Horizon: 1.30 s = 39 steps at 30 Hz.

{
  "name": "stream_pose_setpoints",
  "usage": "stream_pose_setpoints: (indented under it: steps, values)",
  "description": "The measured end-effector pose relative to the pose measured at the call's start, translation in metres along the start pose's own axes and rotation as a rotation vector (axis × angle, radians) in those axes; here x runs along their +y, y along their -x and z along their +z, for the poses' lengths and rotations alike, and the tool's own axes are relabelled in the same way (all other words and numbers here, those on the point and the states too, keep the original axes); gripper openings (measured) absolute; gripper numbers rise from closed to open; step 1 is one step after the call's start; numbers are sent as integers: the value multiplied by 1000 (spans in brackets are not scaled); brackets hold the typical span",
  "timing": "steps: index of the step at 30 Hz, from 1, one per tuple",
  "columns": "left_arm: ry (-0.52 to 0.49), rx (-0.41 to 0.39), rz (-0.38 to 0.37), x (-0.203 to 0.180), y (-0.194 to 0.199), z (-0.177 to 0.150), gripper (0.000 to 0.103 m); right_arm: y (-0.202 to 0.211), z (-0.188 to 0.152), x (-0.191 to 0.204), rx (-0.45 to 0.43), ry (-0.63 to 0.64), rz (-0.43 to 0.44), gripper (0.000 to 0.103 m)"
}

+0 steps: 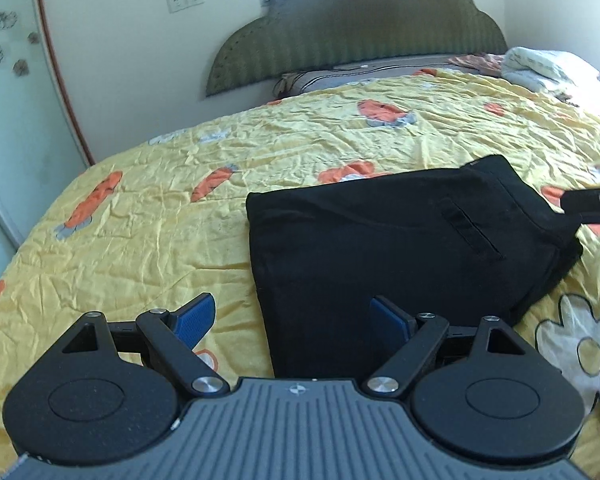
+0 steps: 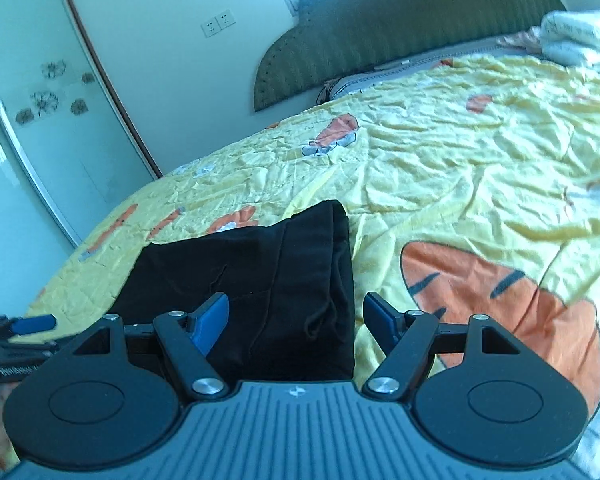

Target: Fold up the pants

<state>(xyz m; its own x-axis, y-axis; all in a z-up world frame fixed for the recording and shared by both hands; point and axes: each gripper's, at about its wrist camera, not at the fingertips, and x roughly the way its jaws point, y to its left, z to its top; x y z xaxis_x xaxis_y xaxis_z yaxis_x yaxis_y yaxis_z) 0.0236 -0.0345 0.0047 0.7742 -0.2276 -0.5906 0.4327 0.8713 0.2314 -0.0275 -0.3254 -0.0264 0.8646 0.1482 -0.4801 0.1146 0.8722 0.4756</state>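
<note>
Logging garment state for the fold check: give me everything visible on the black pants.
The black pants lie folded into a compact, roughly rectangular stack on the yellow carrot-print bedspread, several layers thick at the right edge. The fabric looks like matte, soft cotton. A slit back pocket and a seam show on top. In the right wrist view a thin drawstring trails over the near layers. Both the left gripper and the right gripper are open above the near edge, holding nothing; whether they touch the cloth cannot be told.

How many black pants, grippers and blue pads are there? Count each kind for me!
Black pants: 1
Grippers: 2, the left gripper and the right gripper
Blue pads: 4, two on each gripper's open jaws
Total: 7
</note>
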Motion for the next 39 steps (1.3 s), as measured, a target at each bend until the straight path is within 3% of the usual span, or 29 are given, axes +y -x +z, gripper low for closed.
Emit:
stream_pose_setpoints:
  steps: [4,8,12,14,16,19,23,25,31,33,37,39]
  values:
    - [-101,-18,-67,-2,9,-13,86,12,-6,-15,37,-136,79,75]
    - [-183,-46,-72,-12,13,-19,86,9,-12,-15,67,-203,193,75]
    - [-213,-64,-115,-25,16,-21,86,-9,-10,-13,48,-212,184,74]
    - [-238,-76,-112,-33,17,-23,86,-18,-9,-18,36,-261,174,64]
    - [-265,-84,-102,-42,16,-26,86,-21,-8,-17,23,-254,131,34]
    - [-305,-97,-102,-56,17,-29,86,-18,-6,-13,-6,-222,107,15]
    - [-334,-148,-69,-70,17,-27,87,-8,2,-7,-55,-207,133,14]
    - [-326,-150,-88,-71,17,-23,87,-6,6,-3,-65,-186,130,14]
    - [-236,-112,-142,-60,10,-12,87,-11,-9,-14,46,-146,31,18]
    - [-193,-108,-161,-55,7,-4,87,-3,-13,-17,33,-157,31,19]
    - [-106,-100,-174,-58,-5,15,87,17,-3,11,-98,41,-126,19]
    - [-71,-78,-159,-63,-17,21,87,17,1,24,-118,130,-115,19]
